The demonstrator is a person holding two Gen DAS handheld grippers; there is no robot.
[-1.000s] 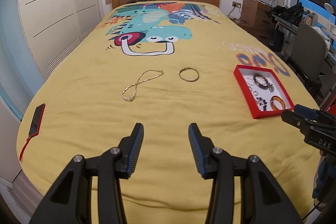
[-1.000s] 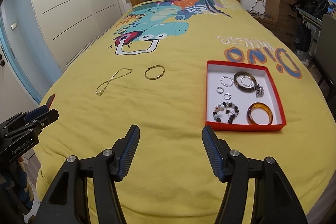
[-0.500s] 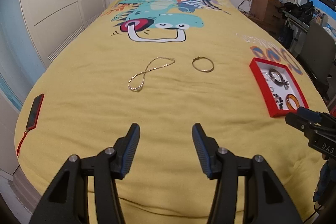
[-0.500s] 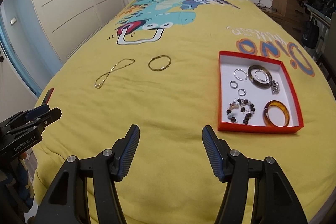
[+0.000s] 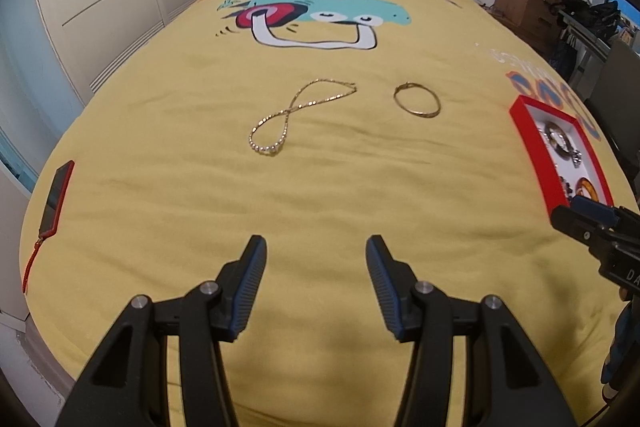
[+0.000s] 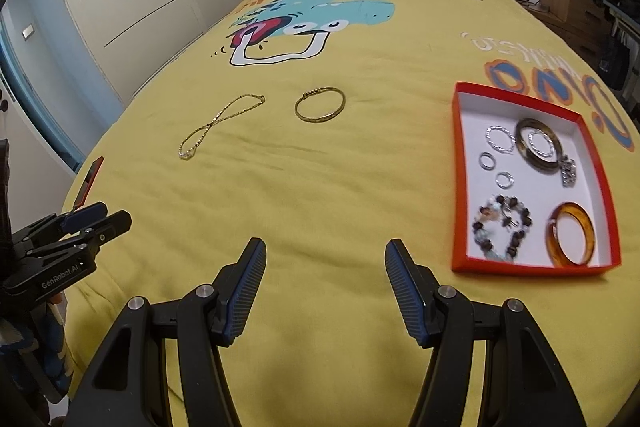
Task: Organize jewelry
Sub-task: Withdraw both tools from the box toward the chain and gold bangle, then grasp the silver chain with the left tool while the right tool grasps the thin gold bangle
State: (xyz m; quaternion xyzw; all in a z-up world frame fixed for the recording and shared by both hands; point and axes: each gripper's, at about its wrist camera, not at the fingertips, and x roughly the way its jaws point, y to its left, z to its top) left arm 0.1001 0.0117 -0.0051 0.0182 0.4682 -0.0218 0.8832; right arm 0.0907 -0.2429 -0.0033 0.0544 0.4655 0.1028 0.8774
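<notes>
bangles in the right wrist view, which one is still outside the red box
The thin gold bangle, lying alone on the yellow bedspread. The dark bangle and amber bangle lie inside the red box.

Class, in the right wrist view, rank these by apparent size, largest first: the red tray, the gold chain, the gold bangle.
1. red tray
2. gold chain
3. gold bangle
The tray lies nearer the camera, which exaggerates its lead.
</notes>
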